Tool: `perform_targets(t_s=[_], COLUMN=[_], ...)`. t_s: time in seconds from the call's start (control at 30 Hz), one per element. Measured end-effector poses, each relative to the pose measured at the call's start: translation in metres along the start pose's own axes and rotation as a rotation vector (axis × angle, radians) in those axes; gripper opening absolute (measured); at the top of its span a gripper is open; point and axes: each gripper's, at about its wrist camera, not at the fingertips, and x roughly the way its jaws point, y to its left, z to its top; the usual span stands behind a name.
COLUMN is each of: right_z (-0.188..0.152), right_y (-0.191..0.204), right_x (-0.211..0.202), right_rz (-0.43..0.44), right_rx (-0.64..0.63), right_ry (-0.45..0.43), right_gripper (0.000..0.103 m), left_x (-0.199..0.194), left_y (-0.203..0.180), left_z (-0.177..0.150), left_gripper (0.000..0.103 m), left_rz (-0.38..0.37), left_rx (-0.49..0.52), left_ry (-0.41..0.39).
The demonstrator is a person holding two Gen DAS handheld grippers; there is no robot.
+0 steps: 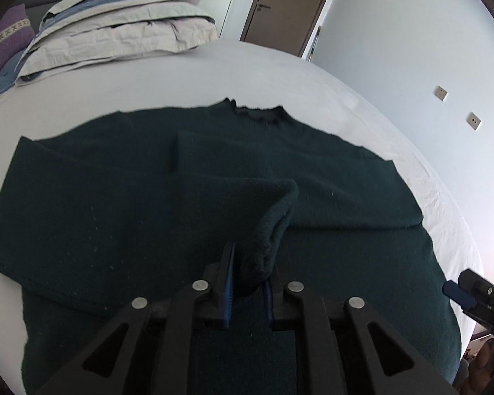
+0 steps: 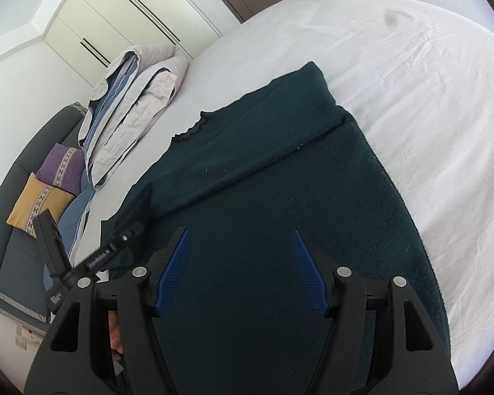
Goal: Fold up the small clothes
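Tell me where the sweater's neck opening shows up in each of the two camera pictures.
Left wrist view: the neck opening sits at the top centre, on the far edge of the dark green sweater.
Right wrist view: the neck opening lies left of centre, on the sweater's upper left edge.
Shared landmark: the stacked pillows lie beyond the neck opening in both.

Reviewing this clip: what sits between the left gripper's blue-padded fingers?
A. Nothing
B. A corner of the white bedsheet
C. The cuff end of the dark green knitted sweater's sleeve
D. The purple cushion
C: in the left wrist view the left gripper has the rolled sleeve cuff of the dark green knitted sweater between its narrowed fingers.
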Motion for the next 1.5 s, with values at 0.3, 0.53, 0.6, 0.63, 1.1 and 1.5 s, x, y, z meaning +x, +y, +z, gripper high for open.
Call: perform_targets(t_s=[0.3,0.53,0.6,0.63,1.1,1.5], right_z=[0.023,0.018,0.012,0.011,0.073,0.135], right_y=[0.059,0.119,0.138,0.147,0.178,0.103], right_x=[0.087,0.17,0.184,0.19,0.158,0.153], right_rz=[0.13,0.038,0.004,-0.019,-0.079,-0.152], right_rx=[-0.031,-0.116,-0.188,-0.234,-0.427,-0.372], right_ry=[0.173,0.335,0.337,0.327,0.206,0.178], right_gripper=[0.062,0.062,0.064,0.061,0.007,0.007], left_x=[-0.067,-0.113,-0.119,-0.122,-0.136,-0.08], left_y=[0.029,0.102,0.122,0.131,0.192,0.195], left_z=[-0.017,-0.023,-0.025,-0.025,-0.003,0.055], left_gripper=[0.081,0.079,0.079,0.079,0.073,0.069], left_rz=[-0.072,-0.058,-0.04,-0.033,0.003,0.034], left_rx=[-0.024,-0.19,-0.239,-0.258,-0.354,-0.321], left_ry=[-0.095,-0.145,-0.159,-0.166,-0.236,-0.141])
